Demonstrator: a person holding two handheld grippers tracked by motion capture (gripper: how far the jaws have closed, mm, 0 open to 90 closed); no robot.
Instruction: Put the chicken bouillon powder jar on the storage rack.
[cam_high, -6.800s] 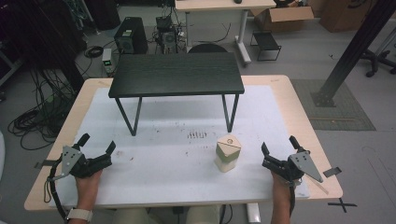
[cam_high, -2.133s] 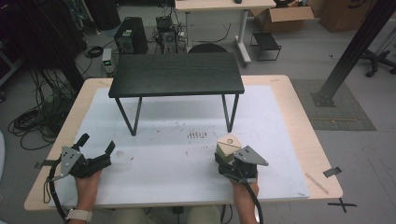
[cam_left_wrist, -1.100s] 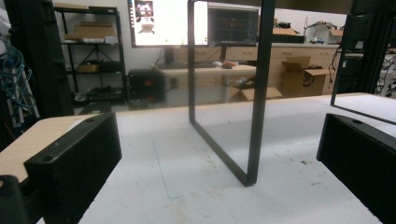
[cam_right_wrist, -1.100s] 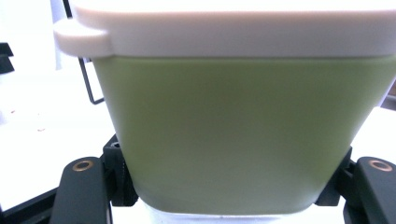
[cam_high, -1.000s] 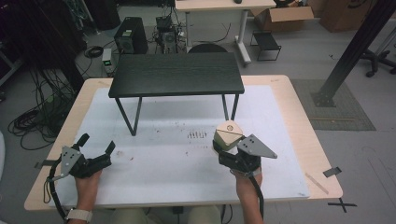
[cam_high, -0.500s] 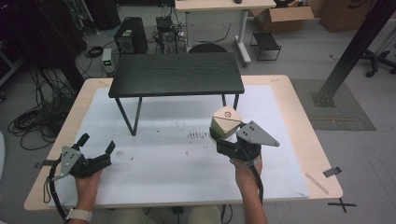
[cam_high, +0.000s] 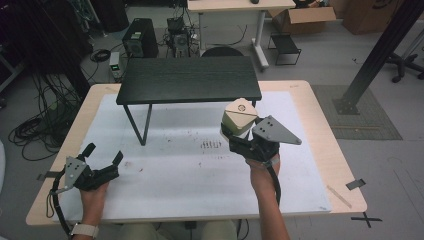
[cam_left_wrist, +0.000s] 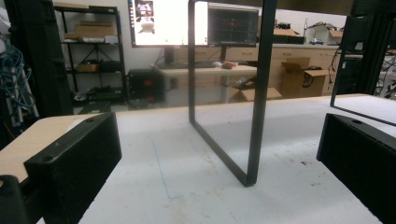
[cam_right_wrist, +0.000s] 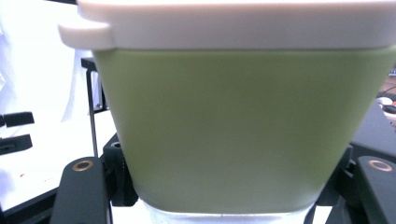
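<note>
- Pale green body, white lid with a small side tab: the container (cam_right_wrist: 233, 126) tapers toward its base; its top looks tan from the high view.
- Right gripper (cam_high: 239, 136) pinches the container at its lower sides, held above the white mat (cam_high: 175, 170), near the black shelf table (cam_high: 189, 80).
- Left gripper (cam_high: 102, 160) rests low at the mat's near left, jaws spread, nothing between them.

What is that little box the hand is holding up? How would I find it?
Find the big table with the white sheet, then the small black table standing on it. Near that table's right front leg, the right gripper holds a tub between its jaws. It is the one pale green thing with a white lid; everything around it is black or white.
</note>
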